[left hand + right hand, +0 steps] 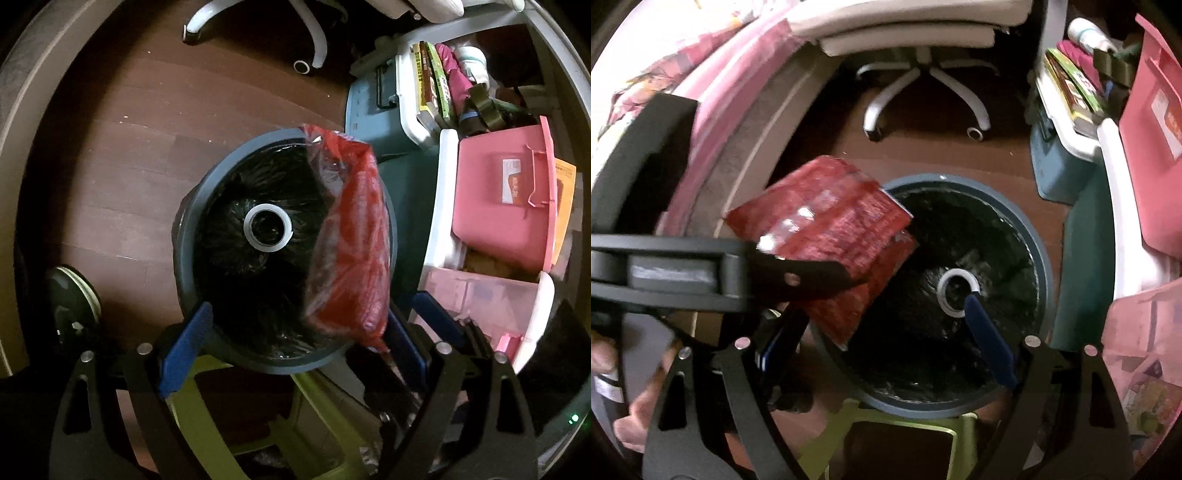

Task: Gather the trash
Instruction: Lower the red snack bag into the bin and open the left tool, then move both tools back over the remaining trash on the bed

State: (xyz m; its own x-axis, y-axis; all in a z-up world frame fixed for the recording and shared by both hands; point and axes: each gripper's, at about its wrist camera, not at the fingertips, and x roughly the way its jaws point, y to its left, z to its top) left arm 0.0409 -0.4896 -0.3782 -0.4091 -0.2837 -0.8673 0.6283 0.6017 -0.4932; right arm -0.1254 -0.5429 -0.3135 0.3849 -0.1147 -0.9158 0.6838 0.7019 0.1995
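A crinkled red plastic snack packet (347, 236) is seen over the mouth of a round grey-blue waste bin (258, 363) that is lined with a black plastic bag. In the left wrist view the packet hangs along the bin's right side, with its lower end just beside the right blue pad of the left tongs (306, 325). These tongs are spread wide, and nothing is clamped between the pads. Whether the packet touches that pad cannot be told.

In the right wrist view the packet (831, 229) is shown tilted above the left part of the bin's rim (1045, 258), with the black finger of the left tongs (812, 280) across it. The right tongs (879, 325) are likewise spread wide over the bin and are empty.

A white plastic ring (267, 229) lies at the bottom of the liner. The bin is set on a lime-green plastic stool (960, 424) on the brown wooden floor (129, 147).
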